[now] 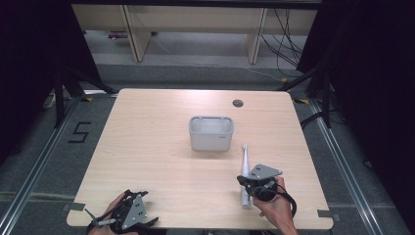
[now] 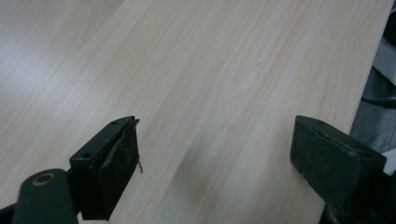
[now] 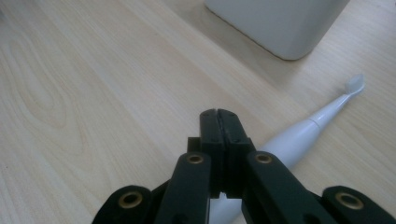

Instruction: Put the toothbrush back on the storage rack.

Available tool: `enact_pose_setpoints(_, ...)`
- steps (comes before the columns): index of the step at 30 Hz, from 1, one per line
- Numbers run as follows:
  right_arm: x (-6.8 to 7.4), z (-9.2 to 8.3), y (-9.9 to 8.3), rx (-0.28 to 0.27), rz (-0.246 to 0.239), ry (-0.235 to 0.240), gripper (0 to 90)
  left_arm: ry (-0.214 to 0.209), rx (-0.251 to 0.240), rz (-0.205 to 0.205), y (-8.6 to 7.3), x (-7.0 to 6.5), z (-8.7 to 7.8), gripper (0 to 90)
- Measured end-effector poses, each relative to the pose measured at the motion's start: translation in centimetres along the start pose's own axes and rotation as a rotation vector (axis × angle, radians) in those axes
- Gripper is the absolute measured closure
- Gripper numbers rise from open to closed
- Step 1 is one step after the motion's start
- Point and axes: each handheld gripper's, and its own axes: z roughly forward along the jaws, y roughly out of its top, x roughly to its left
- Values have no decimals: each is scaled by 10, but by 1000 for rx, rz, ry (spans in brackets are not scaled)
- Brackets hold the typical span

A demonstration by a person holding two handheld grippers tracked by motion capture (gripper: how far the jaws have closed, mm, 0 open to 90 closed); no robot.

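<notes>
Pale wooden desk (image 1: 156,147) carries a grey holder (image 1: 211,132) mid-desk, nothing visible inside. White toothbrush (image 1: 244,171) lies flat before it, under the right hand-held gripper (image 3: 218,122), pressed together on nothing. Left hand-held gripper (image 2: 215,158) is spread.

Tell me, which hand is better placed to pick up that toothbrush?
The right. Its claw sits right at the toothbrush, jaws shut with nothing between them, so it must open first. The left claw rests open at the table's near left corner, far from it.
</notes>
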Motion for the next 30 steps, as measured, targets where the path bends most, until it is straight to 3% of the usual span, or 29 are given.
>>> enact_pose_setpoints(4, 3, 5, -1, 17, -2, 11, 900, -10, -2, -6, 0, 0, -1, 150)
enact_pose_setpoints(5, 4, 6, -2, 35, 19, 18, 900, -15, -6, -9, 0, 0, -1, 150)
enact_pose_setpoints(7, 3, 8, -3, 33, -3, 20, 900, -14, -4, -7, 0, 0, -1, 150)
enact_pose_setpoints(8, 5, 8, -4, 50, 31, 30, 900, -16, -4, -7, 0, 0, -1, 150)
enact_pose_setpoints(21, 6, 12, -8, 80, -13, 36, 900, -17, -3, -5, 0, 0, -1, 150)
enact_pose_setpoints(23, 7, 12, -9, 97, 9, 36, 900, -17, -5, -6, 0, 0, -1, 150)
enact_pose_setpoints(30, 4, 10, -12, 114, 14, 28, 900, -19, -3, -6, 0, 0, -2, 150)
